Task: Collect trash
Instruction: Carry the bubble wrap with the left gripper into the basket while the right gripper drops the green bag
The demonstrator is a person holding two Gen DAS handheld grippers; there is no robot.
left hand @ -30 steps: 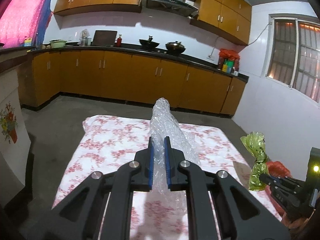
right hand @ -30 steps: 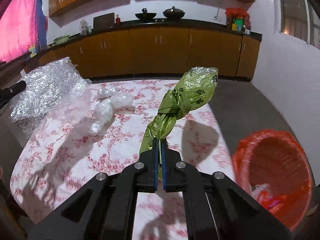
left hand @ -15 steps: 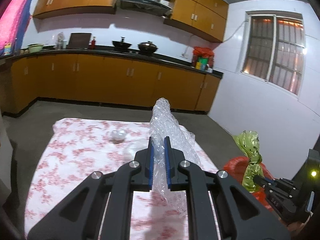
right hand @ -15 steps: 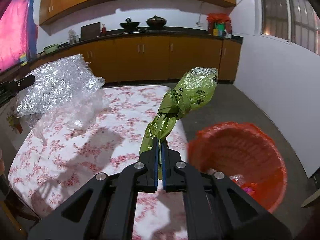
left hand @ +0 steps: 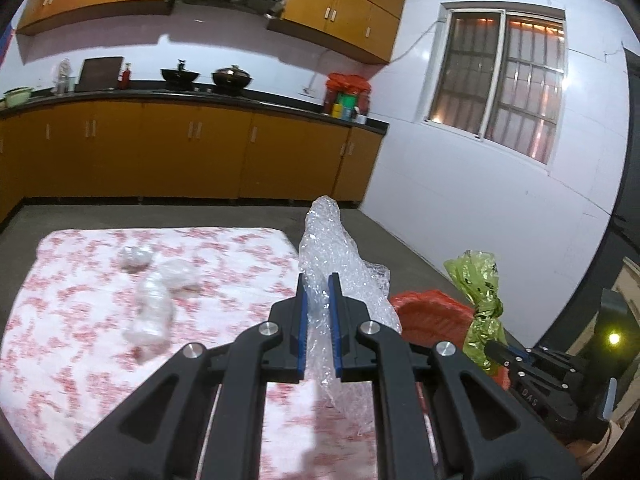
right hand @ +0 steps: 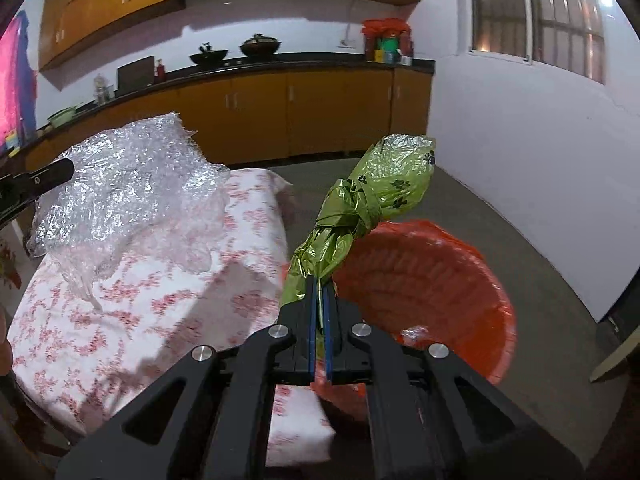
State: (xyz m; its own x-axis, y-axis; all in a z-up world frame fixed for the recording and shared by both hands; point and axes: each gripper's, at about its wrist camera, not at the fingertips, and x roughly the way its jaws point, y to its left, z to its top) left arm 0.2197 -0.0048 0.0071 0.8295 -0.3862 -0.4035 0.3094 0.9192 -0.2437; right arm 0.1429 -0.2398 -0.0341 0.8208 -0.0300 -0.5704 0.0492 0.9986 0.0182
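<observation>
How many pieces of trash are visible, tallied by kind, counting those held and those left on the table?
Bubble wrap, held in the left hand-held gripper: 1
Knotted green bag, held in the right hand-held gripper: 1
Crumpled clear plastic on the floral tablecloth: 3
Total: 5

From my left wrist view, the clear wads on the floral cloth were smeared by blur, so I could not tell what they were. The red bin was mostly hidden behind the bubble wrap and gripper frame. In my right wrist view, the bin's near rim was covered by the gripper body, its contents too small to name. The green bag's lower end vanished between the pads.
</observation>
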